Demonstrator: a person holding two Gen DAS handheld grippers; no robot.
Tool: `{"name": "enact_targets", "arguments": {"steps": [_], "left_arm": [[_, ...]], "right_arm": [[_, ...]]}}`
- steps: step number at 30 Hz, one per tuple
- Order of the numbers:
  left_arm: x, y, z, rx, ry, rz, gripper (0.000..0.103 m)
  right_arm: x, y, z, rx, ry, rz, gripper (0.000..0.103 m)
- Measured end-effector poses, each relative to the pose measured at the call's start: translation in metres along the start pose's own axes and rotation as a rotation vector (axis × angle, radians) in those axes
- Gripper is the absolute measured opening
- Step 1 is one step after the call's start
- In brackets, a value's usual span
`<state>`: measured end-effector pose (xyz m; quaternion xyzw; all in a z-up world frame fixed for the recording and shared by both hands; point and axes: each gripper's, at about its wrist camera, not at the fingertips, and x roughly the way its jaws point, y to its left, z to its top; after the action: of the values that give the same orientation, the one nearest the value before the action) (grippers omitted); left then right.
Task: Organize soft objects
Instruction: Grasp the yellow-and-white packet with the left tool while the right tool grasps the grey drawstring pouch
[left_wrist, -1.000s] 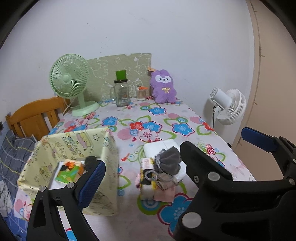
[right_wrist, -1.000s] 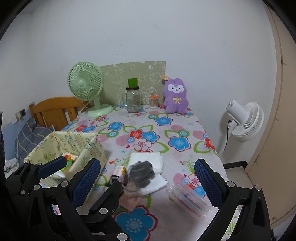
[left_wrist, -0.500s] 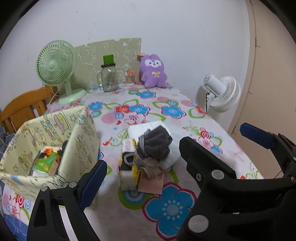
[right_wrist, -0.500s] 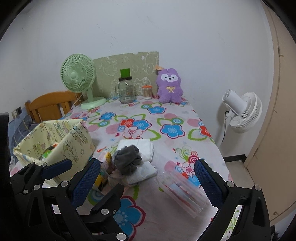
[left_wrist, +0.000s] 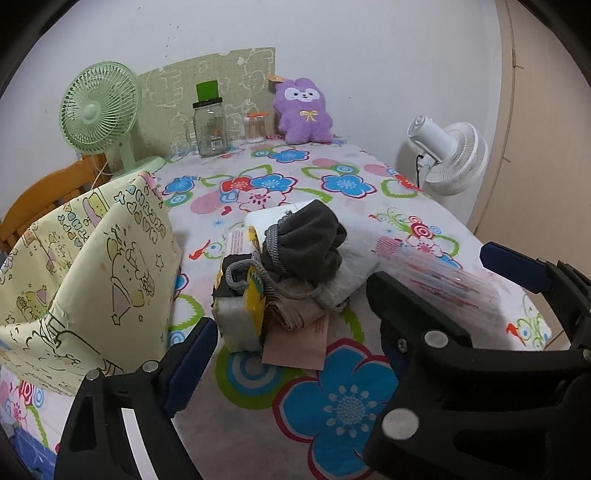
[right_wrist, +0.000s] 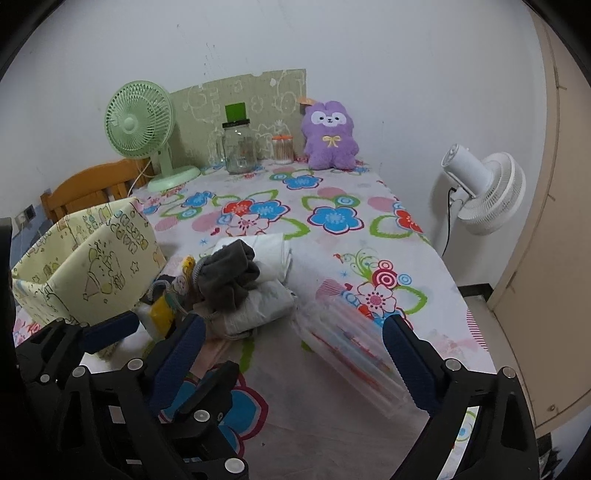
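Sorting has barely begun: soft pile (left_wrist: 295, 266) sits mid-desk, right of the bin (left_wrist: 88, 273). Left gripper (left_wrist: 291, 347) and right gripper (right_wrist: 291, 354), spread but just narrowing, hold nothing.

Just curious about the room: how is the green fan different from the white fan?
The green fan stands on the flowered table, at its far end; the white fan stands off the table, past its right edge. The green fan's round grille faces the camera, while the white fan is turned away, showing its motor housing. The green one rises on a slim stem from a round base; the white one's base is hidden. Both are small caged fans.
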<state>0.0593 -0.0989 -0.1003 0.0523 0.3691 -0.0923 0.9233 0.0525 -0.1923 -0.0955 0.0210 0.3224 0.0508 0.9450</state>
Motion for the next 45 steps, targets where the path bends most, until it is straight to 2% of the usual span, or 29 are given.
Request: {"name": "enact_targets", "arguments": {"steps": [3,7,14,17,21,28,36,39,44,45], "left_arm": [[0.003,0.003,0.002,-0.003,0.004,0.012,0.089],[0.004,0.007,0.006,-0.020,-0.012,0.070,0.079],[0.006,0.011,0.012,-0.042,-0.022,0.098,0.072],[0.013,0.015,0.011,-0.062,0.015,0.082,0.062],[0.020,0.022,0.009,-0.098,0.052,0.082,0.041],[0.020,0.030,0.011,-0.123,0.043,0.082,0.028],[0.024,0.030,0.016,-0.128,0.029,0.097,0.024],[0.027,0.033,0.018,-0.139,0.035,0.108,0.022],[0.030,0.033,0.018,-0.138,0.038,0.115,0.021],[0.030,0.033,0.018,-0.137,0.039,0.114,0.021]], "right_arm": [[0.004,0.000,0.001,-0.001,0.007,0.004,0.096],[0.009,-0.003,0.003,0.013,0.011,0.007,0.096],[0.013,0.000,0.012,0.007,0.004,0.019,0.096],[0.016,0.004,0.013,-0.013,0.007,0.019,0.096],[0.022,0.005,0.014,-0.017,0.023,0.020,0.096],[0.033,0.015,0.021,-0.042,0.030,0.042,0.095],[0.056,0.024,0.029,-0.070,0.065,0.068,0.083],[0.066,0.025,0.030,-0.062,0.094,0.109,0.073],[0.076,0.026,0.028,-0.045,0.145,0.161,0.041],[0.076,0.026,0.028,-0.043,0.148,0.161,0.040]]}}
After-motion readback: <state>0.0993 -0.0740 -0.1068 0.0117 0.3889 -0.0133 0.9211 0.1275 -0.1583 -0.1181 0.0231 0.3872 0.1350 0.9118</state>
